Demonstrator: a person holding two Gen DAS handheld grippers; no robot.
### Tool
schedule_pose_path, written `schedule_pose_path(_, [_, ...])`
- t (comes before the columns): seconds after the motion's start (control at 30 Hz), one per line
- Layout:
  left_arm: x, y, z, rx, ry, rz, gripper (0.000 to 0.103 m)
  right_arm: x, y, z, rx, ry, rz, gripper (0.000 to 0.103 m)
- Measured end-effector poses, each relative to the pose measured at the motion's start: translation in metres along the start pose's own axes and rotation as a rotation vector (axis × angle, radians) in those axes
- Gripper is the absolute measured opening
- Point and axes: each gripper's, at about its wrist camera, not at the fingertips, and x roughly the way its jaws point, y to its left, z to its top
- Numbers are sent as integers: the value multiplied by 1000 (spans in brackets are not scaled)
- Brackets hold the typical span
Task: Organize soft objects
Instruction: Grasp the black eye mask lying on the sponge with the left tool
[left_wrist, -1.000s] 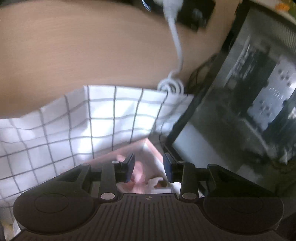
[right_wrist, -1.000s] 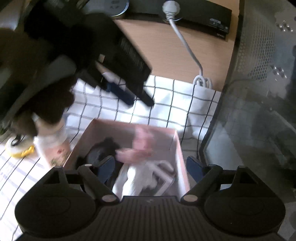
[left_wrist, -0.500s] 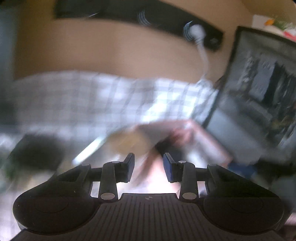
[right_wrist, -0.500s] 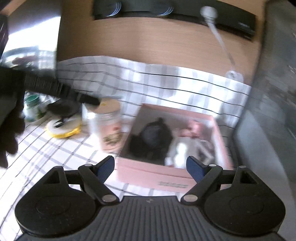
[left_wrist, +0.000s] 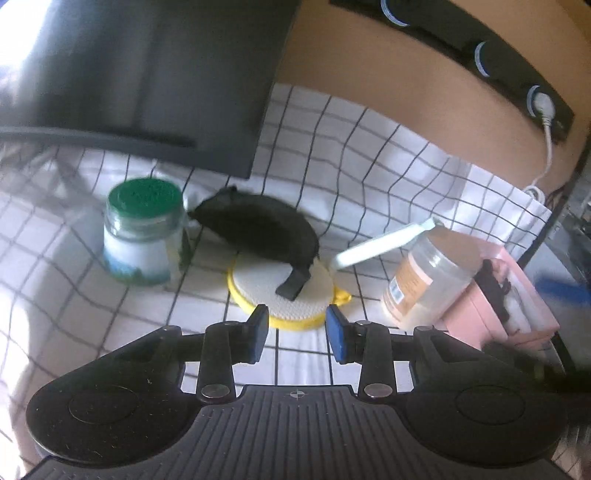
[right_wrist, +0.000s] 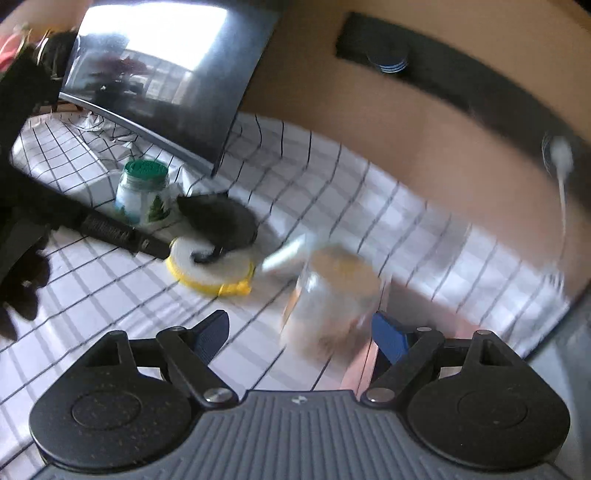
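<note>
Left tongs (left_wrist: 293, 332) part-open and empty above a checked-cloth counter (left_wrist: 388, 155); right tongs (right_wrist: 301, 334) spread wide, gripping nothing. Black soft pouch (left_wrist: 258, 227) draped over a yellow-rimmed sponge (left_wrist: 284, 291) mid-counter, between green-lidded jar (left_wrist: 144, 230) and clear jar (left_wrist: 428, 277); pink box (left_wrist: 498, 306) toward the right edge.
</note>
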Motion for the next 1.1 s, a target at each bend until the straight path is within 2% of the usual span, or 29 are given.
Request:
schedule_pose_path(0.07, [-2,1,0,37,-8,-24,38,6,-10,18,65,4,16,85])
schedule_pose_path(0.13, [0,8,1,2,-8,-28,37,12,-15,32,105,4,32,85])
schedule_pose_path(0.23, [19,31,12,-195,-11,-58,37,22,-2,41,51,2,29,85])
schedule_pose_path(0.3, [40,46,25,-335,-3,-52,37,28,4,40,60,29,47,85])
schedule_pose_path(0.37, [60,53,35,-427,4,-24,37,30,9,35,83,54,77,85])
schedule_pose_path(0.43, [77,54,44,-465,4,10,38,28,12,26,92,73,83,85])
schedule_pose_path(0.47, [86,52,49,-464,10,34,44,26,14,22,97,84,84,85])
schedule_pose_path(0.5, [96,49,53,-460,17,61,45,25,14,16,104,97,86,85])
schedule_pose_path(0.57, [109,48,57,-467,14,76,40,20,14,7,110,108,80,85])
schedule_pose_path(0.8, [128,32,63,-443,-83,111,39,5,8,-24,125,135,56,85])
schedule_pose_path(0.83, [129,32,63,-443,-88,117,32,5,8,-27,127,142,52,85])
schedule_pose_path(0.87, [130,31,62,-444,-89,115,18,5,9,-30,129,149,49,85])
schedule_pose_path(1.1, [117,31,63,-439,-103,53,14,1,8,-42,141,164,55,85])
